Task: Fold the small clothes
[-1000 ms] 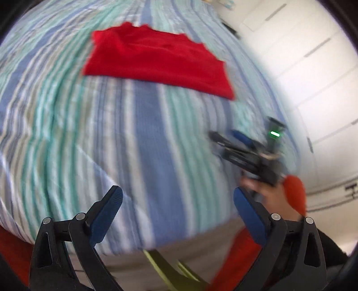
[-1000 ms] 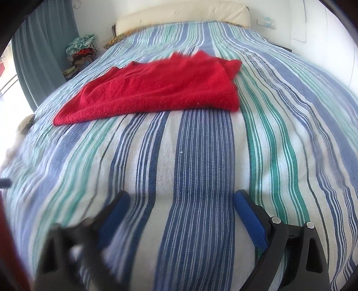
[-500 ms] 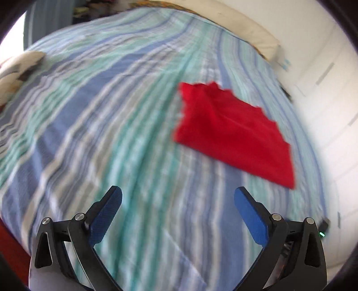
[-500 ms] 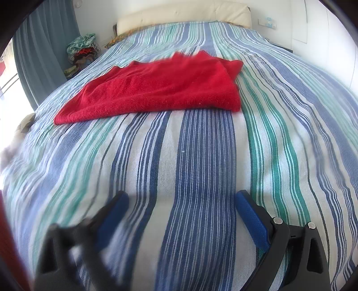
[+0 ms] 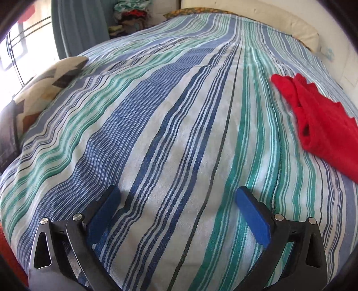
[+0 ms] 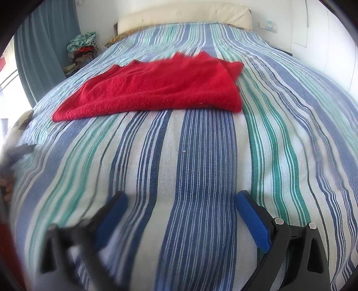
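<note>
A red garment lies folded flat on the striped bedspread, ahead of my right gripper. That gripper is open and empty, low over the bed, well short of the garment. In the left wrist view the red garment lies at the far right. My left gripper is open and empty over bare bedspread, to the left of the garment. The left gripper also shows blurred at the left edge of the right wrist view.
A patterned cushion lies at the bed's left edge. A pile of clothes sits beside the teal curtain. The cream headboard is at the far end, white wardrobe doors to the right.
My left gripper has swung left, so the red garment slid from the top centre of its view to the right edge. My right gripper has barely moved.
</note>
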Available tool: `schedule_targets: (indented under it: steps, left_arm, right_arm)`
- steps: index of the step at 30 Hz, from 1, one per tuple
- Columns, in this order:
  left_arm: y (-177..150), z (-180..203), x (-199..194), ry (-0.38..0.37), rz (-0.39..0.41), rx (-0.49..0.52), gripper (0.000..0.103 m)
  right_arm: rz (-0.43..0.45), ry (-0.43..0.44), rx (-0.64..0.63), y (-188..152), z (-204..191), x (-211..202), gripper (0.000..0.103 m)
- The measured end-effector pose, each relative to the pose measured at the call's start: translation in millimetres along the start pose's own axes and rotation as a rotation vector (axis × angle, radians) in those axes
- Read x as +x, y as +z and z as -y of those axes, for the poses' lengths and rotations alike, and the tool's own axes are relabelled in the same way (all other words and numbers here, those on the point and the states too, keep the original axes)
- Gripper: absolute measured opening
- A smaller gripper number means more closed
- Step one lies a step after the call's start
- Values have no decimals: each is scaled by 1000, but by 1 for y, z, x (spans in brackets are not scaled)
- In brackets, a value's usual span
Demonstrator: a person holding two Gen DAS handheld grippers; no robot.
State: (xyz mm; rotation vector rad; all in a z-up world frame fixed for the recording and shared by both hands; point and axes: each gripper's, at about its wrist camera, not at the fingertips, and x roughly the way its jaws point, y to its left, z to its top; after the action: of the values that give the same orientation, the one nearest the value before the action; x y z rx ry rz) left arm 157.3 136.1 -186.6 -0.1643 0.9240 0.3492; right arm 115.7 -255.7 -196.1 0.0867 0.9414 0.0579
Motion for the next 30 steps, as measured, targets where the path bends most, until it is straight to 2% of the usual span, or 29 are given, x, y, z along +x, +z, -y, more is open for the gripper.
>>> schedule_targets:
  steps: [30]
  left_arm:
    - [-6, -1, -3, 2, 24, 1, 103]
  right_arm:
    - [6, -1, -6, -1, -2, 0, 99]
